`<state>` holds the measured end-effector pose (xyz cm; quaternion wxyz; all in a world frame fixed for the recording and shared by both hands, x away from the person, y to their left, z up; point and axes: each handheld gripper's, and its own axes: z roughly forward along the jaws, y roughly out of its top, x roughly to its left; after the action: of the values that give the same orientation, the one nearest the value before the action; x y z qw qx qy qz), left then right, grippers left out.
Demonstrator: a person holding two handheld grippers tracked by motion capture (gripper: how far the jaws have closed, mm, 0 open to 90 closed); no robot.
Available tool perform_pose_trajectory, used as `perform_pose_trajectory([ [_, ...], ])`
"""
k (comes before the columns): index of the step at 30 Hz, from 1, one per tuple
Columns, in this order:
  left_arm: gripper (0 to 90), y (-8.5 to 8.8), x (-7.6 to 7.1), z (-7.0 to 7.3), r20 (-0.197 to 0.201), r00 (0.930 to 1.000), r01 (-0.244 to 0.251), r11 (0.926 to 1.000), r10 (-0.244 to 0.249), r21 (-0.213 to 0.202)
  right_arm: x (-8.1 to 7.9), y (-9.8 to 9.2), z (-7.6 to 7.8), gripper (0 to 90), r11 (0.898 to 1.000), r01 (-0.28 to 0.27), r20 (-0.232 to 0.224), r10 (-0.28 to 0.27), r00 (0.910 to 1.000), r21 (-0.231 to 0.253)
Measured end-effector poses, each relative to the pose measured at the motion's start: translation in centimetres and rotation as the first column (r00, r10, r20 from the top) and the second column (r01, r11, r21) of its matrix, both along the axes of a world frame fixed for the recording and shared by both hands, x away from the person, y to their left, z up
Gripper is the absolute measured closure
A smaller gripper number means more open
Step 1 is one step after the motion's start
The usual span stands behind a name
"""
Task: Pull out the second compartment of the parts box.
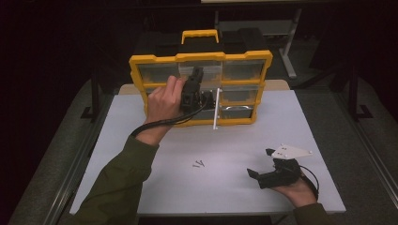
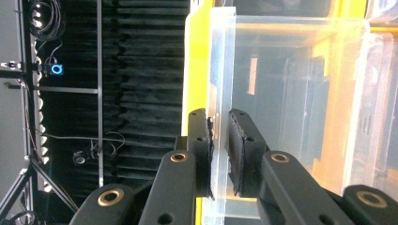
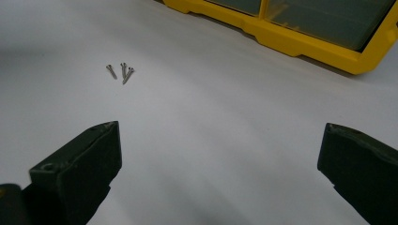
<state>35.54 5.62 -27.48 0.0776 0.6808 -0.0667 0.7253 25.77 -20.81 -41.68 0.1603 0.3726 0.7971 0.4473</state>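
A yellow organizer (image 1: 201, 57) with clear drawers stands upright at the back of the white table (image 1: 141, 187). My left gripper (image 1: 202, 97) is at its middle column, shut on the front edge of a clear drawer (image 1: 215, 110) that sticks out of the case. In the left gripper view the pads (image 2: 202, 140) of my left gripper (image 2: 219, 118) pinch the clear drawer wall (image 2: 220, 70). My right gripper (image 1: 259, 162) rests low at the front right, open and empty. Three small screws (image 1: 198, 164) lie loose on the table, ahead of the right gripper (image 3: 220, 129) as screws (image 3: 120, 71).
The organizer's yellow frame (image 3: 300, 44) edges the top right of the right gripper view. Bare white table surface (image 3: 211, 93) lies between the screws and the organizer. A cable (image 1: 159, 123) trails from the left gripper. Dark floor and stands surround the table.
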Motion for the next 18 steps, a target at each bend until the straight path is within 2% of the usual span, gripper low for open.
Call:
perform_pose_trajectory([
  [18,80.3,0.2,-1.9,-0.2,0.016,0.9996,0.021,0.9998,-0.021,0.004,0.1,0.1,0.0,0.0,1.0,-0.006,0.004,0.006,1.0,-0.003],
])
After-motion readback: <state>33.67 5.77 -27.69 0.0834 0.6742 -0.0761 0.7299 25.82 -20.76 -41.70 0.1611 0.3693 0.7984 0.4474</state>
